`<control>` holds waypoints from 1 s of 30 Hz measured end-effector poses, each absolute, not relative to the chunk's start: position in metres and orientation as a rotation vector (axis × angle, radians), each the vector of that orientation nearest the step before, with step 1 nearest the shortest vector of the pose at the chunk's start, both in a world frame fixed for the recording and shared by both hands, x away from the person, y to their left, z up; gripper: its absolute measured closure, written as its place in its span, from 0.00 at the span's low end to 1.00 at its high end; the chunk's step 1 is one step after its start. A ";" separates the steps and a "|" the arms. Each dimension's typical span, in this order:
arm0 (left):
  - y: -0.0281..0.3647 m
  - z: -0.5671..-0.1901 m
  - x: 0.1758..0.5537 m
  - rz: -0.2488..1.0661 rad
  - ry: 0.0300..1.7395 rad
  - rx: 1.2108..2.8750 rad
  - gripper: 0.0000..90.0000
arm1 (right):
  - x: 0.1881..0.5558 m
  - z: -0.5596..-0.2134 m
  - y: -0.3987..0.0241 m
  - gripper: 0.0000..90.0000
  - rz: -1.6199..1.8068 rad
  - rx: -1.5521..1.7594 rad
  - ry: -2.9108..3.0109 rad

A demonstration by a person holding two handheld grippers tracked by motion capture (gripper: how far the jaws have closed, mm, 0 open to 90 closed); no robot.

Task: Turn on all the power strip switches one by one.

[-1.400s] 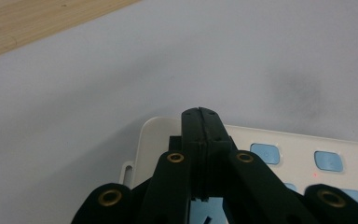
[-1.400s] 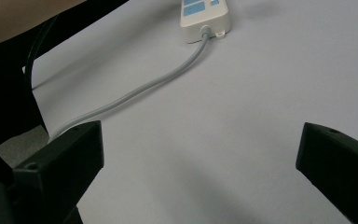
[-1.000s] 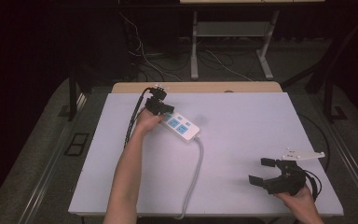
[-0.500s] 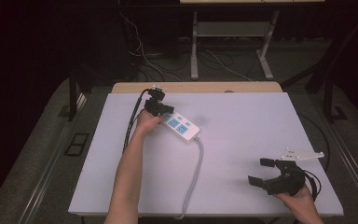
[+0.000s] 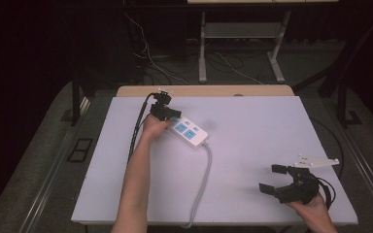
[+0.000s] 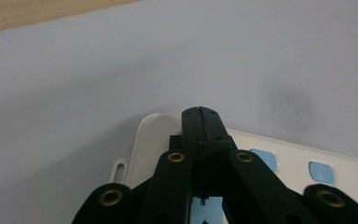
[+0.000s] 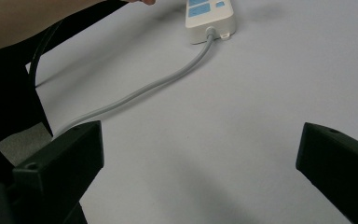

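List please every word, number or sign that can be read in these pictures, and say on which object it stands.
No text can be read.
The power strip bears only blue socket panels; any marks on them are too small and blurred to read.
The left gripper, the right gripper and the white table show no lettering.

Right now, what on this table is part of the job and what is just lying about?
In the job:
power strip
its cord
left tongs, shut over the strip
right tongs, open, apart from it

Lying about:
cables on the floor behind the table
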State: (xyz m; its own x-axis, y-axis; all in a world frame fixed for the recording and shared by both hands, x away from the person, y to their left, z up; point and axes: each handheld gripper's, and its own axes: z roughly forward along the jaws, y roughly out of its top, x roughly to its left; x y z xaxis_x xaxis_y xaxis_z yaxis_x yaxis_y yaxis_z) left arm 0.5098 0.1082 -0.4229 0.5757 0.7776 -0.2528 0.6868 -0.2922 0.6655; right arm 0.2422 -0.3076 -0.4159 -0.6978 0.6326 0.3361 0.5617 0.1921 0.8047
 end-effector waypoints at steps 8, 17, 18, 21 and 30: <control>0.109 -0.424 0.510 0.144 1.171 2.040 1.00 | 0.243 -0.415 -0.310 0.01 1.556 1.192 2.358; 0.105 -0.423 0.508 0.201 1.157 2.055 0.99 | 0.243 -0.416 -0.310 0.01 1.554 1.200 2.357; 0.104 -0.422 0.507 0.212 1.148 2.048 0.99 | 0.243 -0.416 -0.310 0.01 1.555 1.200 2.357; 0.100 -0.420 0.504 0.203 1.118 2.017 0.99 | 0.243 -0.417 -0.310 0.01 1.554 1.198 2.361; 0.091 -0.401 0.490 0.233 1.009 2.036 0.99 | 0.244 -0.418 -0.310 0.01 1.551 1.206 2.360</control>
State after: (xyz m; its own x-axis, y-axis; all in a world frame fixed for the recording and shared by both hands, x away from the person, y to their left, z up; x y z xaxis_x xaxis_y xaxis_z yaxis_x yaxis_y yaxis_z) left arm 0.4901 0.0915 -0.4014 0.6597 0.7288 -0.1834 0.5743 -0.3314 0.7486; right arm 0.2440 -0.3104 -0.4177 -0.6896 0.6384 0.3419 0.5671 0.1824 0.8032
